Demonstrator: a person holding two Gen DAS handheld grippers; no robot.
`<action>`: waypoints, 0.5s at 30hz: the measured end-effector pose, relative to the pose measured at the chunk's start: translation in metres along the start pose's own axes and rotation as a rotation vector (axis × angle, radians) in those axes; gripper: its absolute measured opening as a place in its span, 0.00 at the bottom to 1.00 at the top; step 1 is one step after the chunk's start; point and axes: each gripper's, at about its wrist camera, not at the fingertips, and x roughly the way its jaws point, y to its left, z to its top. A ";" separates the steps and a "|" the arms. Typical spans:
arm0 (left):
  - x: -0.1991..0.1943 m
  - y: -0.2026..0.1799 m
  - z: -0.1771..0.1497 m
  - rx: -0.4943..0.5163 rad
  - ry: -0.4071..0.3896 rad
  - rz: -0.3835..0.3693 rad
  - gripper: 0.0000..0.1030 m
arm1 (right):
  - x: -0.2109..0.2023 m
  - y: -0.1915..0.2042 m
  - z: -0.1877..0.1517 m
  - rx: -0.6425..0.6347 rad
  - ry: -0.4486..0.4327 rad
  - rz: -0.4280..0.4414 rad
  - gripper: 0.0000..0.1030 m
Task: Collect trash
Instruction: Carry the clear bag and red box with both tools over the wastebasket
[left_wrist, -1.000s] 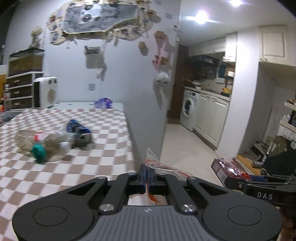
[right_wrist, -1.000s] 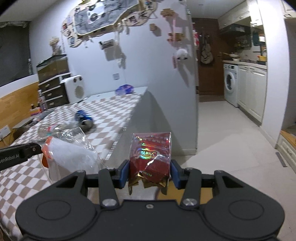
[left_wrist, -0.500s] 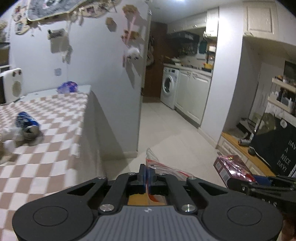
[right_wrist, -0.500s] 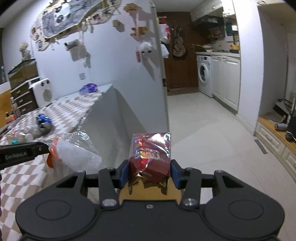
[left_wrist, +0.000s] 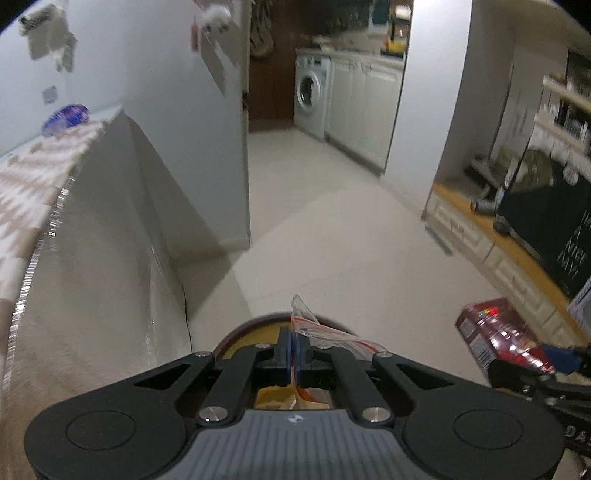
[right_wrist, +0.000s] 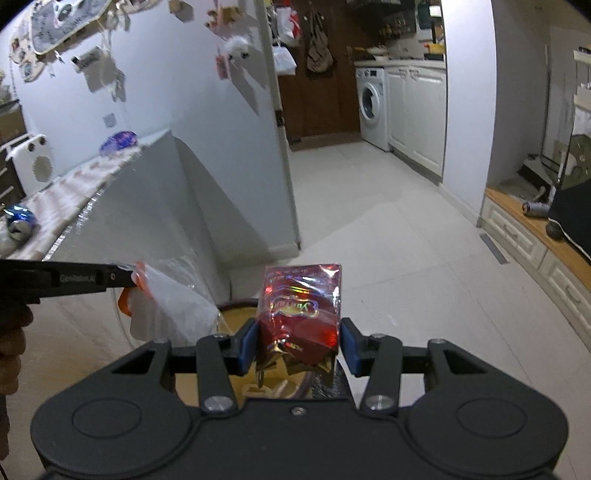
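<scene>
Pale tiled kitchen floor (right_wrist: 388, 236), checkered bench (left_wrist: 22, 192) at left. Left hand-held gripper (left_wrist: 294, 349): pressed together on crumpled clear plastic bag (left_wrist: 325, 332). Right hand-held gripper (right_wrist: 297, 343): pinching shiny red foil packet (right_wrist: 301, 310), upright. Round brown-rimmed bin (right_wrist: 236, 314) directly beneath both, left nearer.

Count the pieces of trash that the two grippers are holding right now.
2. A clear plastic bag is pinched in the left gripper, and a red foil-wrapped box sits clamped in the right gripper. Anything hidden beneath the grippers cannot be seen.
</scene>
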 end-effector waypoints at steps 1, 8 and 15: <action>0.010 0.001 0.001 0.019 0.021 0.003 0.01 | 0.006 0.000 -0.001 -0.001 0.011 -0.002 0.46; 0.065 0.015 0.007 0.114 0.120 0.041 0.01 | 0.049 0.004 -0.005 -0.021 0.107 0.022 0.46; 0.096 0.020 -0.004 0.197 0.203 0.033 0.02 | 0.104 0.026 -0.003 -0.105 0.216 0.060 0.47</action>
